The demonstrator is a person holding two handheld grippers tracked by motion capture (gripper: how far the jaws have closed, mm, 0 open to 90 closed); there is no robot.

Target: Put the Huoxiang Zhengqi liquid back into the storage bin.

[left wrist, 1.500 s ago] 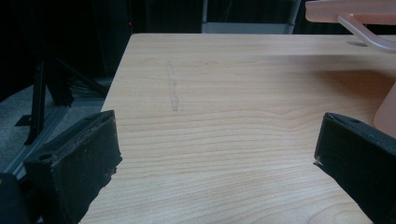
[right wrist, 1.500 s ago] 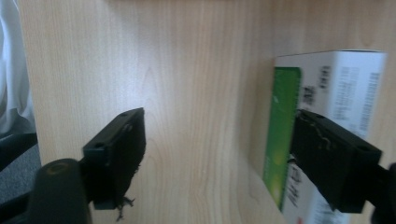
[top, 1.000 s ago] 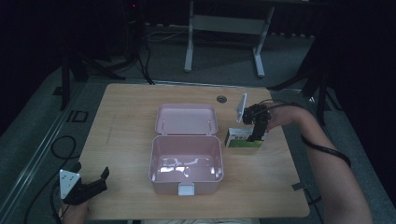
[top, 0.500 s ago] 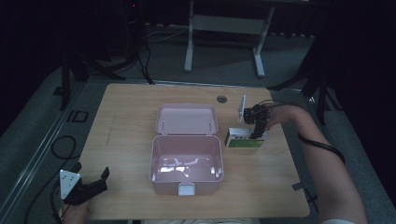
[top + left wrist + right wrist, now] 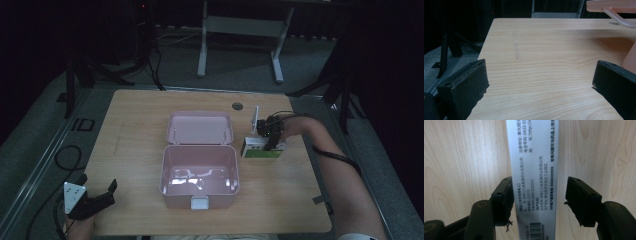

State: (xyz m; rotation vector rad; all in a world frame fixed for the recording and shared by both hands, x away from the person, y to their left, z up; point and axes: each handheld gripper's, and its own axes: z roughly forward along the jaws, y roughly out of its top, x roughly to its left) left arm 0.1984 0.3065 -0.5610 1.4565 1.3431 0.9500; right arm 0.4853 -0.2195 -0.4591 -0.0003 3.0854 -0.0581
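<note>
Overhead and gripper views of a box pick beside an open pink case. Landmark: the pink case point(image 5: 200, 172), lid laid back flat behind its tub, near the middle of the wooden table point(image 5: 130, 120).

Right gripper point(image 5: 270, 141): poised from above over the small white-and-green carton point(image 5: 264, 149), which lies flat on the table just to the right of the pink case, apart from its wall. In the right gripper view the carton point(image 5: 534, 175) runs up the frame as a narrow printed strip, barcode end nearest the camera, and the 2 jaws straddle its short width. The jaws have just been closing with the carton between them; the left pad sits at or against the carton's edge, while a thin band of table shows between the carton and the right pad, so no firm grip is evident. Straddling the narrow dimension is likely chosen because it fits the jaw span and leaves the long axis free.

Carton orientation: in the high view its long axis lies parallel to the front wall of the pink case, across the table, green face toward the person.

Left gripper point(image 5: 95, 197): parked wide and empty at the table edge, forward and left of the pink case, presumably kept clear of the working side.
</note>
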